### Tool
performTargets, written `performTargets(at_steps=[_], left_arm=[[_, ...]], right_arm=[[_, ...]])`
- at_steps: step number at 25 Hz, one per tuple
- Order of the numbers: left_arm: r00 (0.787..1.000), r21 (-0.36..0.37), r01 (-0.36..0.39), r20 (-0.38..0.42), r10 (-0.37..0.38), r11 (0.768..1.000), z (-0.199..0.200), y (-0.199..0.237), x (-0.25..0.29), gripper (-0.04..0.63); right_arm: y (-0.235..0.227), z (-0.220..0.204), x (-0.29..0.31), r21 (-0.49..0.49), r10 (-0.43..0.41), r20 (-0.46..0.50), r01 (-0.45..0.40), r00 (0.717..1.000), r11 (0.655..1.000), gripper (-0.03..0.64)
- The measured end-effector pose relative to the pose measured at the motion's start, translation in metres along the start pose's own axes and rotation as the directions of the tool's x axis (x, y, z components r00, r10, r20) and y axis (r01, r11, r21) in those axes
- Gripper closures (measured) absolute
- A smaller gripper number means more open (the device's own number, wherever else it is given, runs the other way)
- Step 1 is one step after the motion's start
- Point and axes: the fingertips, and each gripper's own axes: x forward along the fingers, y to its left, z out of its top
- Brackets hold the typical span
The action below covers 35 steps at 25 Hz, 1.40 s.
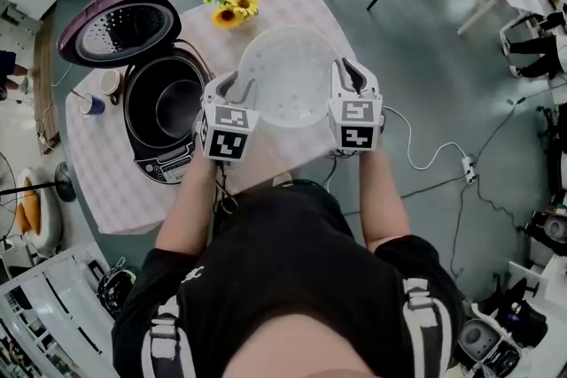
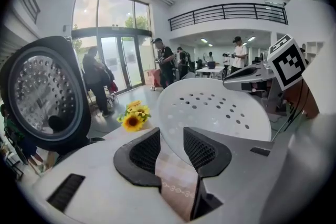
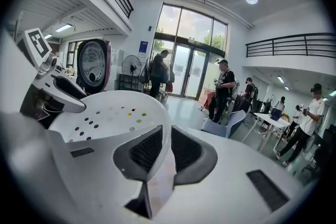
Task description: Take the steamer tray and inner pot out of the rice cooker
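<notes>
Steamer tray [image 1: 288, 75] is out of the rice cooker [image 1: 142, 157] and held in the air over the table [image 1: 292, 4], just to the right of the cooker and in front of the sunflowers [image 1: 235, 0].

Grip: two-handed, on opposite sides of the rim, so the wide, shallow tray stays level and does not swing from one edge.
- Right gripper [image 3: 167, 134]: jaws clamped on the tray's thin lip, pads on either side of it.
- Left gripper [image 2: 170, 136]: jaws closed down on the opposite lip. How deep the lip sits between the pads is not clear in my left gripper view, so I take this as a shallow pinch.

Pose: both forearms reach forward from my body, roughly parallel. Both grippers point forward and slightly down, marker cubes towards me.

The cooker's lid [image 1: 120, 24] stands open. The inner pot [image 1: 177, 106] is not yet out.
</notes>
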Motion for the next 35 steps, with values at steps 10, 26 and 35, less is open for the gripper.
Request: performTargets(at_steps=[10, 26, 35], left_arm=[[0.995, -0.047, -0.039, -0.09, 0.035, 0.998, -0.015, -0.009, 0.091, 0.466], [0.986, -0.115, -0.106, -0.142, 0.089, 0.988, -0.053, 0.032, 0.232, 0.485], [0.979, -0.262, -0.179, -0.141, 0.146, 0.948, -0.058, 0.055, 0.271, 0.525]], right_arm=[[-0.036, -0.043, 0.073, 0.02, 0.044, -0.042, -0.043, 0.998, 0.999, 0.566], [-0.048, -0.118, 0.231, 0.097, 0.082, -0.133, -0.069, 0.988, 0.993, 0.574], [-0.043, -0.148, 0.273, 0.129, 0.102, -0.176, -0.08, 0.979, 0.988, 0.577]])
